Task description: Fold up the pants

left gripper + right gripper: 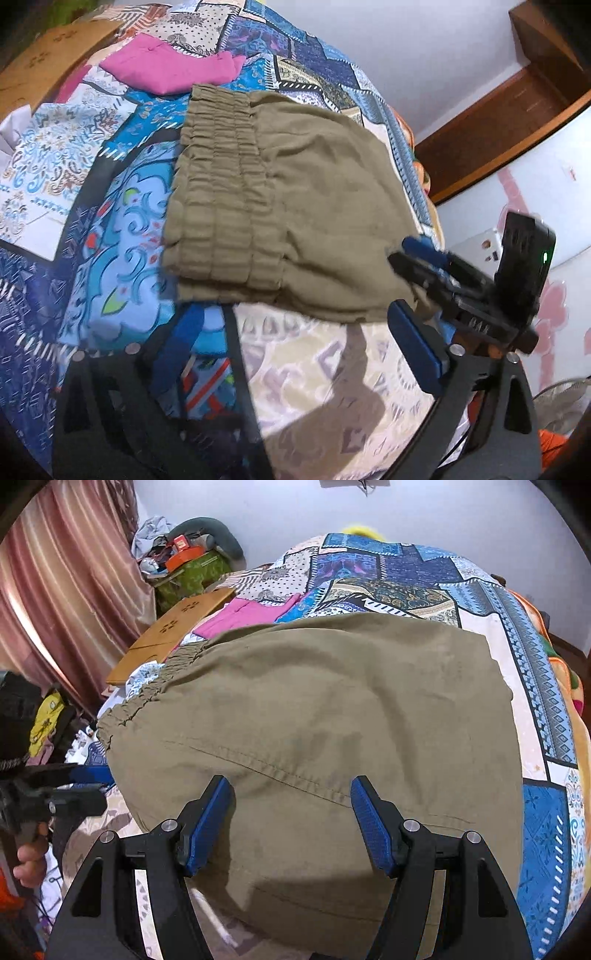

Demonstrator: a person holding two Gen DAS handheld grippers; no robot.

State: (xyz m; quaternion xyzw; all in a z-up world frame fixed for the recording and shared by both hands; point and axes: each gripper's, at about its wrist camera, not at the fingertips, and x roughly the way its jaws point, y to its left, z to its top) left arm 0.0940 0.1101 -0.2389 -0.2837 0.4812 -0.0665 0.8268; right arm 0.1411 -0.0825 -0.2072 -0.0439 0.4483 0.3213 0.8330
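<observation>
Both tongs, left gripper (295, 343) and right gripper (291, 823), stood open, empty, over folded khaki pants (295, 206) on patchwork bedspread (110, 221).

The left claw (291, 354) points steeply downward with its jaws spread wide and nothing between them. The right claw (291, 823) also tilts down, jaws partly apart, gripping nothing. A hand (31, 860) holds the left claw's handle.

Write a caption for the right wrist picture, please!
Open right tongs hover over folded olive pants on a patchwork bedspread.
</observation>
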